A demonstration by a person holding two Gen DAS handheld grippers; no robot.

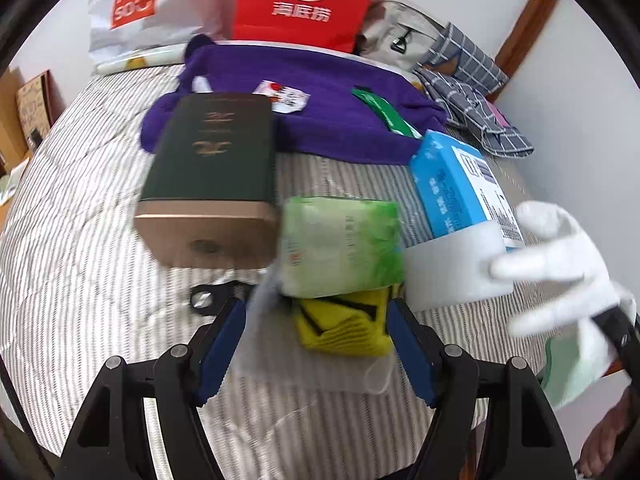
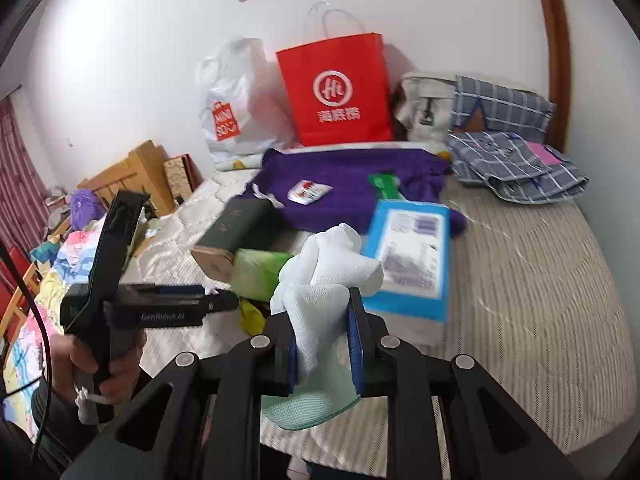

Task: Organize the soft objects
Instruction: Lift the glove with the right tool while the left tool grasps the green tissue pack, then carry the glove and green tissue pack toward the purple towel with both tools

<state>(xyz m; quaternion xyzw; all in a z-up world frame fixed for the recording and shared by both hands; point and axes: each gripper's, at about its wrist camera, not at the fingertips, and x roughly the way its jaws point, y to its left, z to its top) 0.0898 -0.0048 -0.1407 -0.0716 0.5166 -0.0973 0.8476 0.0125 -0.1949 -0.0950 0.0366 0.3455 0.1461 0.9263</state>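
Left wrist view. The left tongs (image 1: 312, 344) stand open in the lower centre of the frame, their blue pads either side of a yellow folded cloth (image 1: 344, 326) lying on the striped bed (image 1: 80, 264); the pads do not press it. Just above it rests a green tissue pack (image 1: 340, 244), with a dark green box (image 1: 216, 160) to its left and a blue box (image 1: 452, 184) to its right. A purple garment (image 1: 320, 120) is spread across the upper centre. At the right edge a white towel (image 1: 560, 264) hangs lifted clear of the bed.

Right wrist view. The right tongs (image 2: 324, 344), bottom centre, are clamped on that white towel (image 2: 332, 276), which bunches upward above the pads. The left tongs (image 2: 132, 304) appear at left, held in a hand (image 2: 104, 364).

Progress, as a judgement: early. One soft item is in hand; the yellow cloth, the purple garment and the plaid fabric (image 2: 516, 160) at upper right remain loose.

Containers: a red paper bag (image 2: 336, 92) and a white plastic bag (image 2: 236, 104) stand against the wall in the upper centre. Contents of both cannot be seen.
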